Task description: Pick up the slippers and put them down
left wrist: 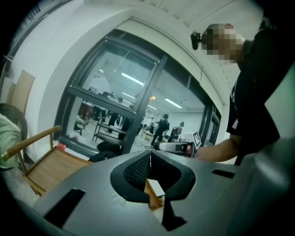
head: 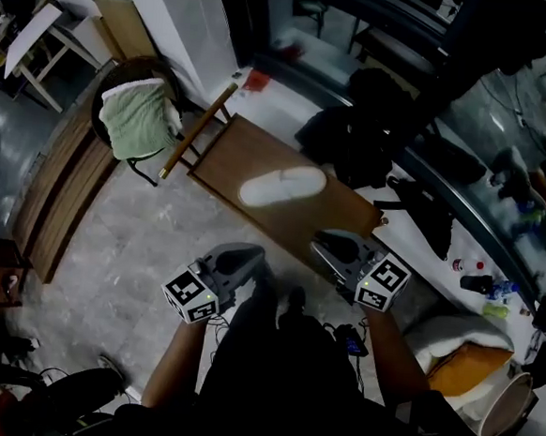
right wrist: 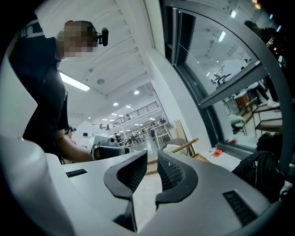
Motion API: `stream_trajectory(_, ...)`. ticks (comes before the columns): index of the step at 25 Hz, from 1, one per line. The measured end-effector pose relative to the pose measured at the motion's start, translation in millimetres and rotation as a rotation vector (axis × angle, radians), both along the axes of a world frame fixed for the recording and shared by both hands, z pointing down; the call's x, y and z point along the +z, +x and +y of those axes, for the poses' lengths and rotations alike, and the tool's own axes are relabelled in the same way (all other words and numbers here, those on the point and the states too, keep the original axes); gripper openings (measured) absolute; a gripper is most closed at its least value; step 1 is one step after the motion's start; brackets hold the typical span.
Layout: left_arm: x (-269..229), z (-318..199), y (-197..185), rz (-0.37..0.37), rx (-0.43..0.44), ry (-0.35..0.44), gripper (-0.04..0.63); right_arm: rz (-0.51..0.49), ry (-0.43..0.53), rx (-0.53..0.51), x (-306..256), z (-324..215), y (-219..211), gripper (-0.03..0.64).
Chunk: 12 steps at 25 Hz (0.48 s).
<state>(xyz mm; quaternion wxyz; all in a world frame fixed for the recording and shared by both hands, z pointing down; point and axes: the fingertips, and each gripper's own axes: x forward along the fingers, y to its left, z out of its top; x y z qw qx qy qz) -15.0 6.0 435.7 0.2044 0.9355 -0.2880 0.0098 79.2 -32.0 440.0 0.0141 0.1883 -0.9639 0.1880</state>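
The slippers (head: 282, 186) show as one pale, long shape lying on a low wooden board (head: 231, 153), seen only in the head view. Both grippers are held level in front of the person, short of the board's near edge. My left gripper (head: 248, 257) is below and left of the slippers. Its jaw tips meet with nothing between them (left wrist: 150, 150). My right gripper (head: 330, 246) hangs just off the board's near right edge. Its jaws are drawn almost together and hold nothing (right wrist: 152, 157). Each gripper appears in the other's view: the right gripper (left wrist: 177, 146) and the left gripper (right wrist: 110, 151).
A chair draped with green cloth (head: 140, 117) stands left of the board, and a wooden pole (head: 200, 127) leans beside it. Black bags (head: 355, 134) lie along the glass wall behind. A white and orange cushion (head: 460, 354) sits at lower right. Cables lie by the person's feet.
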Motion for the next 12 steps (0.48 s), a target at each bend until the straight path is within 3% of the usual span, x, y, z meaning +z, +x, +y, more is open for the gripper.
stream_trajectory(4, 16, -37, -13, 0.001, 0.022, 0.002, 0.014, 0.042, -0.061, 0.068, 19, -40, -2, 0.053)
stream_trajectory(12, 54, -107, -28, 0.048, 0.113, -0.039, 0.014, 0.085, -0.274, 0.211, 87, -113, 0, 0.125)
